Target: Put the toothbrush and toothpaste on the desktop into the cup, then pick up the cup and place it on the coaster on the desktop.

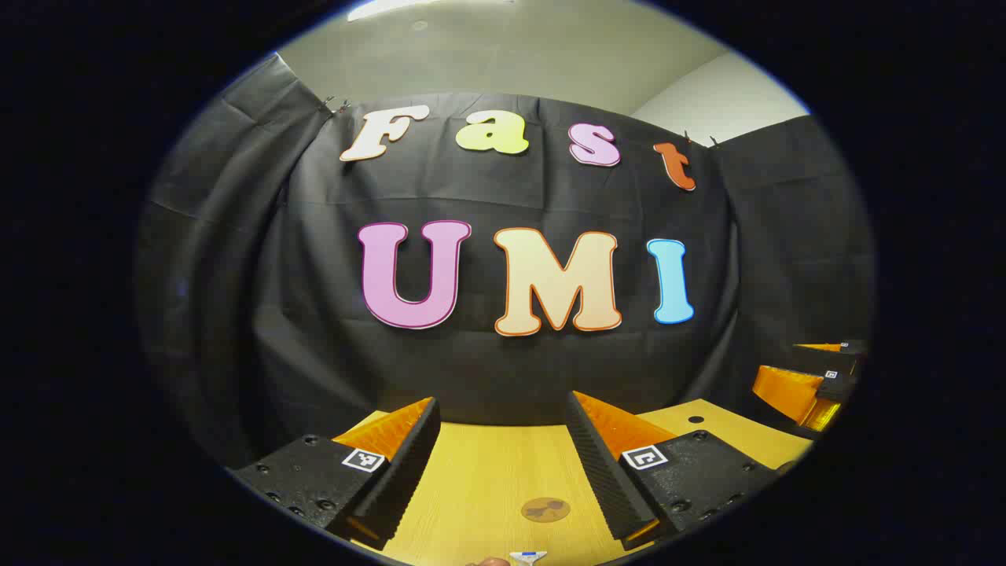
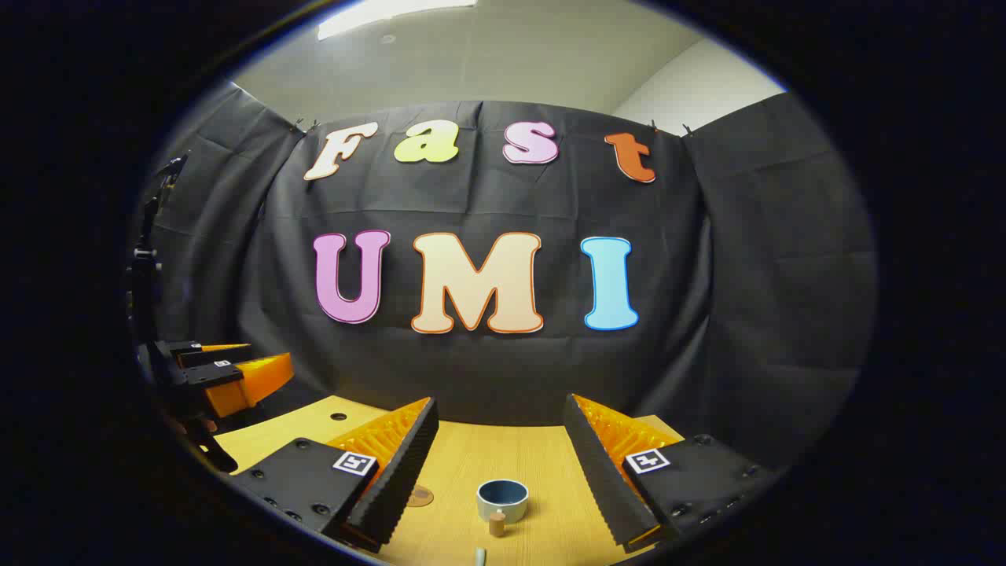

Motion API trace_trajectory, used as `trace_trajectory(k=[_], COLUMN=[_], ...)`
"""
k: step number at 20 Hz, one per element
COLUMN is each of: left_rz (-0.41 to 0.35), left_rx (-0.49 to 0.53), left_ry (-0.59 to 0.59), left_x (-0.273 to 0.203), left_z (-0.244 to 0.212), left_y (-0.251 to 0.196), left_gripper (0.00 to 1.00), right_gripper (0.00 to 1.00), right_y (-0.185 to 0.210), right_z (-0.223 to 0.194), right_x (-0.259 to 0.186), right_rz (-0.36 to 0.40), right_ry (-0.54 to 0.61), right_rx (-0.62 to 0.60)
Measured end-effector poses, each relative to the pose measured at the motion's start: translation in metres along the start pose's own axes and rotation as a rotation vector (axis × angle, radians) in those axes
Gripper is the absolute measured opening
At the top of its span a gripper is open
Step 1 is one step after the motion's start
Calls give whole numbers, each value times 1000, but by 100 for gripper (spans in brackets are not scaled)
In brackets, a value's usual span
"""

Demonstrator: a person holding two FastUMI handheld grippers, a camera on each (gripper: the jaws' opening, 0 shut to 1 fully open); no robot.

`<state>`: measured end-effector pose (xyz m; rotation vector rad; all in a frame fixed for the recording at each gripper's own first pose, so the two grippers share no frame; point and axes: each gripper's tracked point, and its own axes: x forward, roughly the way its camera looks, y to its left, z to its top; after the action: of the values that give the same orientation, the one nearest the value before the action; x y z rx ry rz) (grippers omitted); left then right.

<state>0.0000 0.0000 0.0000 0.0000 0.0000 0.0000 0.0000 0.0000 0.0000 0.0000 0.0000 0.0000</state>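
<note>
Cup (image 2: 502, 500) sat on the wooden desktop (image 2: 534, 464), seen in the right gripper view between that gripper's two fingers. It was small, round and short, pale outside and blue-grey inside. Nothing could be seen in it. A little brown stub like a cork (image 2: 496, 523) stood just near the cup, on the near side. A thin pale thing (image 2: 479, 556) poked in at the very near edge; what it was could not be told. A flat, round, brown coaster (image 2: 420, 496) lay to the left of the cup, partly hidden behind the left finger.

The right gripper (image 2: 500, 464) was wide apart and held nothing. Its fingers had ridged, saw-like inner faces and small square black-and-white tags on top.

In the left gripper view, the left gripper (image 1: 503, 464) was also wide apart and held nothing. The coaster (image 1: 545, 509) lay on the yellow wood grain between its fingers. A small white and blue tip (image 1: 528, 556) showed at the near edge. The other gripper (image 1: 809, 385) showed far off at the right. A small dark hole (image 1: 695, 419) sat in the desktop.
</note>
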Motion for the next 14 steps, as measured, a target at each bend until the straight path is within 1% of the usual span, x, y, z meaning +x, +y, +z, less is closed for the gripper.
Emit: trace_trajectory(k=[2, 3, 6, 7, 10, 11, 14], left_rz=[-20, -32, -45, -43, -36, -31, -8], left_rx=[-7, -8, 0, 3, 4, 4, 8], left_ry=[-15, -17, -25, -31, -36, -38, -44], left_x=[3, 4, 5, 5, 4, 3, 3], left_z=[5, 4, 8, 10, 10, 10, 12], left_y=[-9, -14, -19, -17, -15, -13, -7], left_gripper=[93, 93, 93, 93, 93, 94, 93], right_gripper=[99, 100, 99, 100, 100, 100, 100], right_y=[-1, -3, -2, -2, 3, 4, 7], right_z=[4, 5, 9, 10, 10, 11, 4], right_x=[-1, -1, -1, -1, 1, 2, 5], right_rz=[-3, -5, -1, -2, 10, 13, 26], right_ry=[-7, -10, -19, -24, -24, -25, -12], right_rx=[-8, -8, -13, -18, -22, -20, -17])
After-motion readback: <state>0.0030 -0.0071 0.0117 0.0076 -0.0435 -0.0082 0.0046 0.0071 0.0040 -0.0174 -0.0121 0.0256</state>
